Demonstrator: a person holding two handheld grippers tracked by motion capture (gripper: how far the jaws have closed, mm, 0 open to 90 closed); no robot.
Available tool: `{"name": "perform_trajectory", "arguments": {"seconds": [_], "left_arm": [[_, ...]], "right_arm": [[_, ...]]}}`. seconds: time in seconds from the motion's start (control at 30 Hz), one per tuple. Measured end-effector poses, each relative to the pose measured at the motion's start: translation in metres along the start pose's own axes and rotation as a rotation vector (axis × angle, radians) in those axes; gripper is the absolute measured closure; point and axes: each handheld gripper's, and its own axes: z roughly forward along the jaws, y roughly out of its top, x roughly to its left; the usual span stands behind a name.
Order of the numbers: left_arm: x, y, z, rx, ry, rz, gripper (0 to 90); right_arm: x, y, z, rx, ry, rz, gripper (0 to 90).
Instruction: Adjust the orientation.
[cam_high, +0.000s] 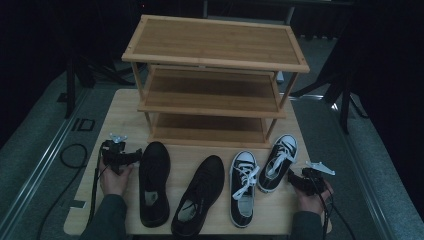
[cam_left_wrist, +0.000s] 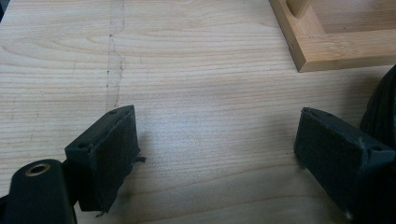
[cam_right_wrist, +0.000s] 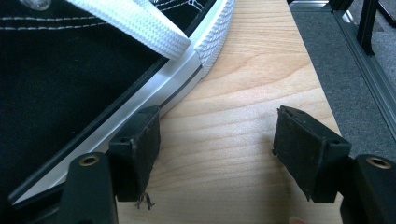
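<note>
With both sets of jaws open and empty, the right gripper (cam_high: 294, 179) beside the lower-right sneaker (cam_high: 278, 162) risks snagging its loose lace (cam_right_wrist: 135, 23); the left gripper (cam_high: 131, 157) may nudge the lower-left black shoe (cam_high: 153, 182).

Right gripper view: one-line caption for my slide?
Open right gripper on the wooden table, beside the black-and-white sneaker.

matt wood table (cam_left_wrist: 196, 93), canvas sneaker (cam_right_wrist: 70, 70) (white rubber edge)
</note>
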Motion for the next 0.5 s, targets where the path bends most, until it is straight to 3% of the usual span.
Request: {"name": "perform_trajectory", "arguments": {"seconds": [0.5], "left_arm": [[-0.0015, 0.0007, 0.0008, -0.005, 0.015, -0.018, 14.7]], "right_arm": [[0.0003, -0.0002, -0.0001, 0.003, -0.008, 0.002, 30.0]]}}
